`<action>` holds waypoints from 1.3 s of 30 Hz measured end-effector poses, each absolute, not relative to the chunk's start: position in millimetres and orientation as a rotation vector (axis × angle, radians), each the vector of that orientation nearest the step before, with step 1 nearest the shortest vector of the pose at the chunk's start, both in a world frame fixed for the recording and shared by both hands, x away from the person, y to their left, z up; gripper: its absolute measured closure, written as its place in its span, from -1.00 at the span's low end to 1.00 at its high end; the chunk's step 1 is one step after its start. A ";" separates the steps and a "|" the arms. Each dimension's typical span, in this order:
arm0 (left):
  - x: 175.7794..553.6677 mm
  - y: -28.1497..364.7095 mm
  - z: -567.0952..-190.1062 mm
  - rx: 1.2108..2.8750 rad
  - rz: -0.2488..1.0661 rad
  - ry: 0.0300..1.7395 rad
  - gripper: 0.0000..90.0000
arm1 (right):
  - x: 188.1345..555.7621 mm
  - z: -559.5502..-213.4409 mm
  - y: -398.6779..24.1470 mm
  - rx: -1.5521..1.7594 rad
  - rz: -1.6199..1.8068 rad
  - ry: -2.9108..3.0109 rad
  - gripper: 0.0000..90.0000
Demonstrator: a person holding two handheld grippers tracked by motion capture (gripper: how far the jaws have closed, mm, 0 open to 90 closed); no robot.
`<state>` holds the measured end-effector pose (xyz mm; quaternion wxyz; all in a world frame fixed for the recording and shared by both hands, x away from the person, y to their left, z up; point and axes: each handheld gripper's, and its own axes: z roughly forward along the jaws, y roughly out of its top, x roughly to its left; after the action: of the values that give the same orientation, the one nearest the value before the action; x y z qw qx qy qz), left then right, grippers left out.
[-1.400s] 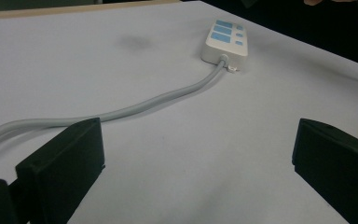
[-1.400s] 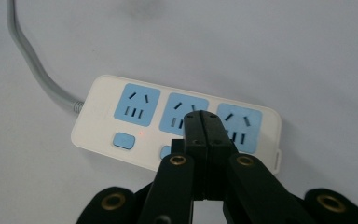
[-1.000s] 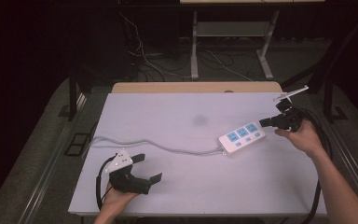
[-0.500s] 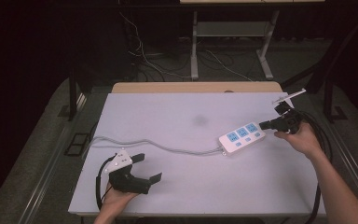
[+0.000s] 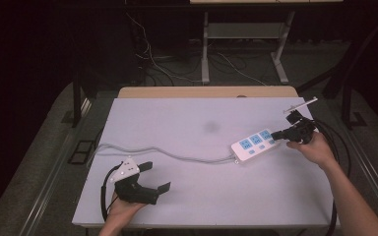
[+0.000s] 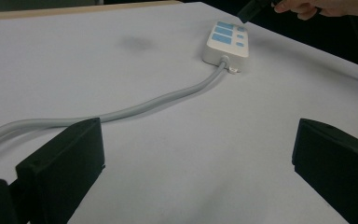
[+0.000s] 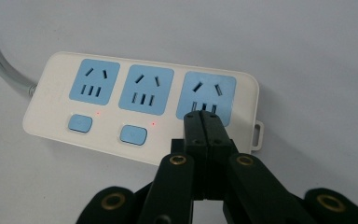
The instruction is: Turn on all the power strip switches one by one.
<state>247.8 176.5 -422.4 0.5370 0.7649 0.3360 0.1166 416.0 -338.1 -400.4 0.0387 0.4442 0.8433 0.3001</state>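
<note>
at the left of the white table [image 5: 192, 123], near its front edge, the left gripper [image 5: 155, 179] rests in the person's left hand [image 5: 123, 209] with its jaws spread wide and nothing between them; in the left gripper view the two black jaws frame bare tabletop. just beyond it the grey cable [image 5: 177, 156] snakes across the table from the left edge toward the right, ending at the near end of the power strip [image 5: 254, 144].

the strip lies flat on the right half of the table, angled, with three blue sockets and two blue switch buttons [image 7: 134, 135] visible in the right gripper view, a small red light glowing beside each button. the third socket's button, if there is one, is hidden under the gripper tips.

at the far right, the right gripper [image 7: 202, 120] is held in the person's right hand [image 5: 315, 147] with its jaws pressed together, gripping nothing, the joined tips sitting over the front edge of the rightmost socket [image 7: 207, 95], just where a third button would be. whether the tips touch the strip cannot be told for sure.

the step in hand looks like pressing that switch with the closed tips. to do it well, keep the jaws together so they act as one firm point, push straight down rather than at a slant so the light strip does not skid or tip, and ease off once the click is felt. the idle left gripper could steady the cable end if the strip starts to slide.
</note>
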 end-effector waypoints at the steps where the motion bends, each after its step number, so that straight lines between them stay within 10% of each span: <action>1: 247.8 176.6 -422.4 1.821 0.278 0.799 -0.98 | 416.0 -401.5 -337.4 1.363 0.918 2.590 1.00; 39: 246.3 174.2 -422.3 1.814 0.257 0.795 -0.98 | 414.6 -411.2 -329.0 1.303 0.861 2.611 1.00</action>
<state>246.3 174.2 -422.3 0.5417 0.7635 0.3347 0.1081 414.6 -329.0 -411.2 0.0493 0.4278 0.8572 0.2825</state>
